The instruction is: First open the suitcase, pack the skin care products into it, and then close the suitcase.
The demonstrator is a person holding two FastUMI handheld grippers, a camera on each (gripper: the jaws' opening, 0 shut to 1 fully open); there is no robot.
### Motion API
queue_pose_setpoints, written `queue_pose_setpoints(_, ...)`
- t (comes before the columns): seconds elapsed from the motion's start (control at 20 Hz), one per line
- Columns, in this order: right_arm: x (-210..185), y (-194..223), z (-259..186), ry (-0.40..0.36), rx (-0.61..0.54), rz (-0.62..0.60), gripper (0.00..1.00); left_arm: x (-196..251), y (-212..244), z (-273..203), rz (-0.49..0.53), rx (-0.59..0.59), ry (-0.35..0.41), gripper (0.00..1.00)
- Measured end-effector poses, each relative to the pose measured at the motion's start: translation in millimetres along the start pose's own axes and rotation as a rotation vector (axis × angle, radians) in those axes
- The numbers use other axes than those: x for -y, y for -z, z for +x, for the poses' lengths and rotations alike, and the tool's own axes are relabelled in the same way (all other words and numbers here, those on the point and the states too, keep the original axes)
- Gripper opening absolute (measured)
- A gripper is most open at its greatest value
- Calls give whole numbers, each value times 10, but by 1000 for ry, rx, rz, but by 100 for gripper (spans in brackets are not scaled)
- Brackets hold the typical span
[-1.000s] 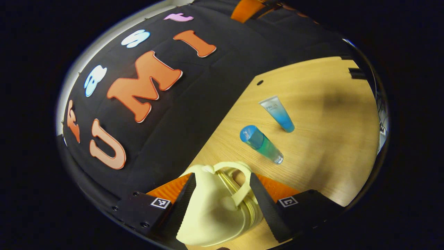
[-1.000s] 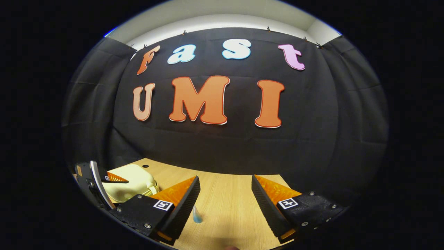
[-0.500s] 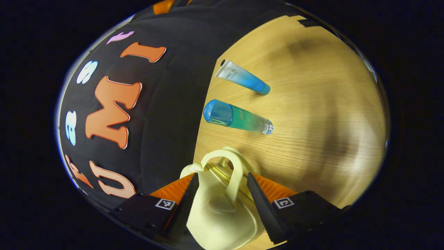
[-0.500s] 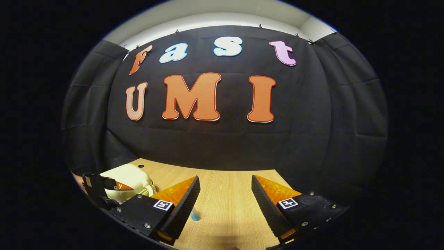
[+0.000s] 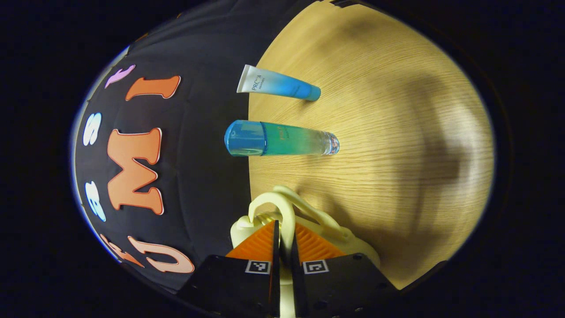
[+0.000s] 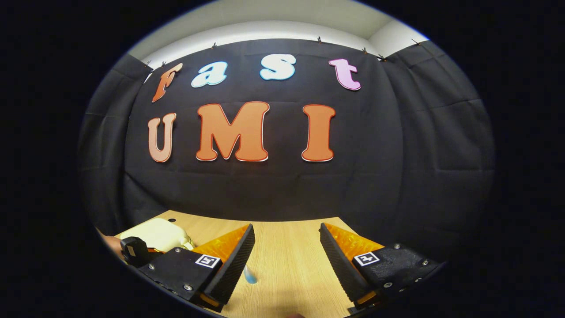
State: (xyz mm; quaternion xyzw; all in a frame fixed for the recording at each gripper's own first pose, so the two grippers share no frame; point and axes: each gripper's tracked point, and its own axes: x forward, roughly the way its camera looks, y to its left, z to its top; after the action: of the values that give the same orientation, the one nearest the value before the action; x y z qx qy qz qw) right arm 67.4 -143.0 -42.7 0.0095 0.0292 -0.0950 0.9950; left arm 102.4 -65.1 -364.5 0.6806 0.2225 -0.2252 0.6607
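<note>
On the wooden table (image 5: 397, 145), in the left gripper view, our left gripper (image 5: 282, 240) has its two fingers pressed together on the pale loop handle (image 5: 282, 212) of the cream suitcase (image 5: 348, 240); the handle strap runs down between the fingers, and the case's body lies just beneath and behind them, shut as far as we can tell; beyond the handle a clear bottle (image 5: 282, 139) with a blue cap stands well apart from the case, and farther off a tube (image 5: 278, 85) fading from white to blue stands on its cap near the table's edge, beside the bottle but not touching it; in the right gripper view our right gripper (image 6: 287, 247) hangs above the bare table with its fingers spread wide and nothing between them; the suitcase (image 6: 154, 234) sits low at the left there, with the other gripper (image 6: 134, 251) against its near side, and a small blue tip of the tube (image 6: 250, 276) peeks out beside the near finger, though we see too little to say more.
</note>
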Motion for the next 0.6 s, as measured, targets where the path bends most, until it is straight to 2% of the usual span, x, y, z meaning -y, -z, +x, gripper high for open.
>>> queue_pose_setpoints(0.1,-34,32,-40,16,-14,-4,94,-52,-135,-36,-91,32,5,12)
queue_pose_setpoints(0.2,-100,44,-70,26,-25,-11,94,-145,-13,94,-158,65,-26,5)
queue_pose_setpoints(0.25,-139,25,-89,30,-21,-13,94,-186,7,50,-209,81,-33,5)
queue_pose_setpoints(0.45,-380,53,-77,6,-40,-28,94,-392,-18,-106,-359,123,-94,5)
queue_pose_setpoints(0.6,-563,30,-21,-17,-50,-47,94,-421,17,-78,-512,133,-132,5)
